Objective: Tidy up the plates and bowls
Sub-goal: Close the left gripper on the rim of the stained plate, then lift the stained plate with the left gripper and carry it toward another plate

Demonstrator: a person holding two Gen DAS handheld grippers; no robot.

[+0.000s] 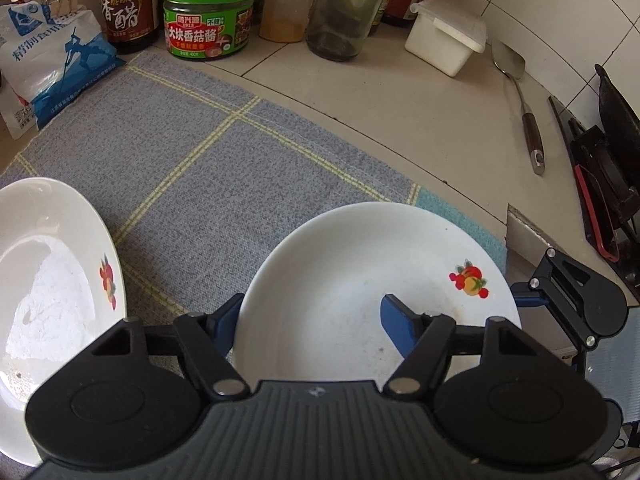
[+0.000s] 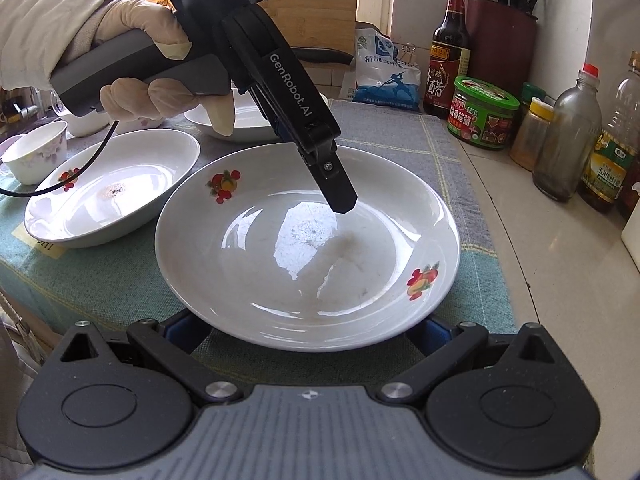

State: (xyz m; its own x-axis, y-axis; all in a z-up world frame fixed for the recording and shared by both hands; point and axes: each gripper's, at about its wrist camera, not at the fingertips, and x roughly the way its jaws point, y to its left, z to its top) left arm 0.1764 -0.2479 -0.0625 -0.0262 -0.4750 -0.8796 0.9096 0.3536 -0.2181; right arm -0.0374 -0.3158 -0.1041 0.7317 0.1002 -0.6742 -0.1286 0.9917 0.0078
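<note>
A white plate with fruit decals lies on the checked cloth; it also shows in the left wrist view. My left gripper is open and straddles its rim, one blue finger inside the plate and the other outside. In the right wrist view the left gripper comes down over the plate's far rim. My right gripper is open, its fingers spread wide under the plate's near rim. A second plate lies to the left, seen also in the left wrist view. A third plate and small bowls sit behind.
Jars and bottles line the wall, with a salt bag and a white box. A metal spatula lies on the counter. The stove is at the right. A knife holder stands at the back.
</note>
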